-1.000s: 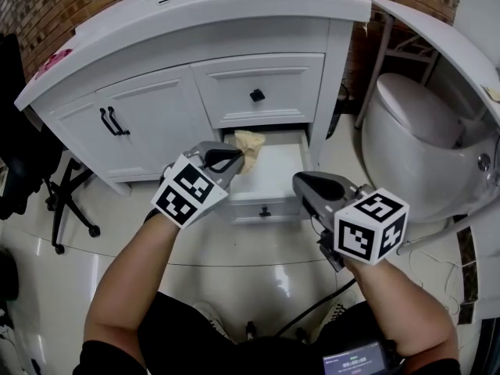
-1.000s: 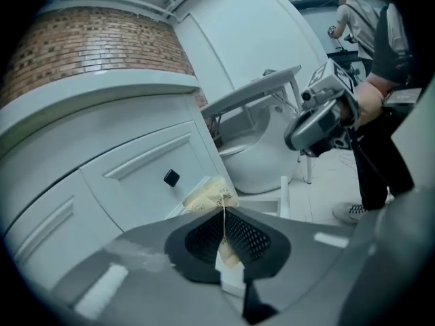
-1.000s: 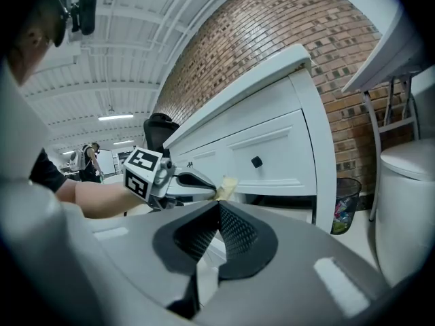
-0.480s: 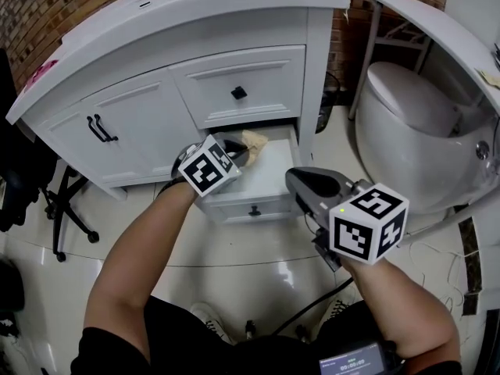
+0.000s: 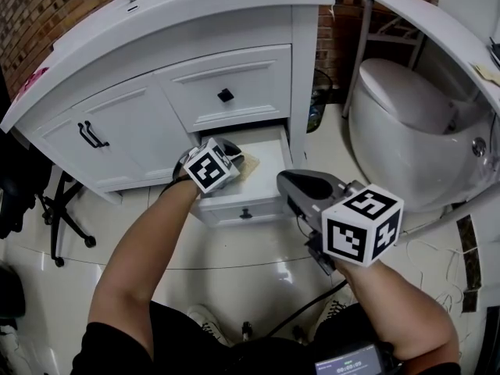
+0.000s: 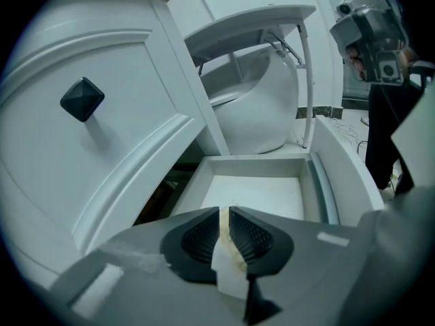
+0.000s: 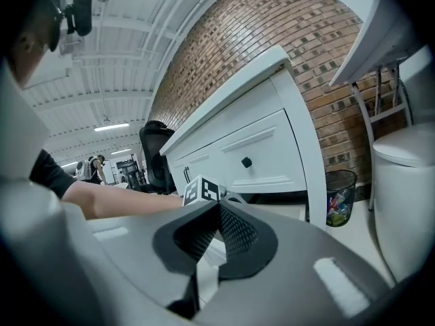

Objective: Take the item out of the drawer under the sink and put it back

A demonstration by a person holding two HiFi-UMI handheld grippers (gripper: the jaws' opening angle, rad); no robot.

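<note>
Under the white sink cabinet (image 5: 180, 30) the bottom drawer (image 5: 266, 143) stands pulled out. My left gripper (image 5: 234, 161) reaches down into it, shut on a beige, cloth-like item (image 5: 249, 167). In the left gripper view the cream item (image 6: 228, 267) is pinched between the dark pads (image 6: 200, 236), just above the bare white drawer floor (image 6: 255, 189). My right gripper (image 5: 299, 184) hovers outside the drawer's front right corner. Its jaws (image 7: 217, 212) are shut with nothing between them.
The shut upper drawer with a black knob (image 5: 226, 95) overhangs the open one. Cabinet doors (image 5: 94, 135) are shut at the left. A white toilet (image 5: 398, 123) stands close on the right under a white shelf (image 5: 422, 22). An office chair base (image 5: 58, 209) is at the far left.
My left gripper has moved forward and down into the open drawer, carrying the beige item with it. The right gripper has stayed in place.
</note>
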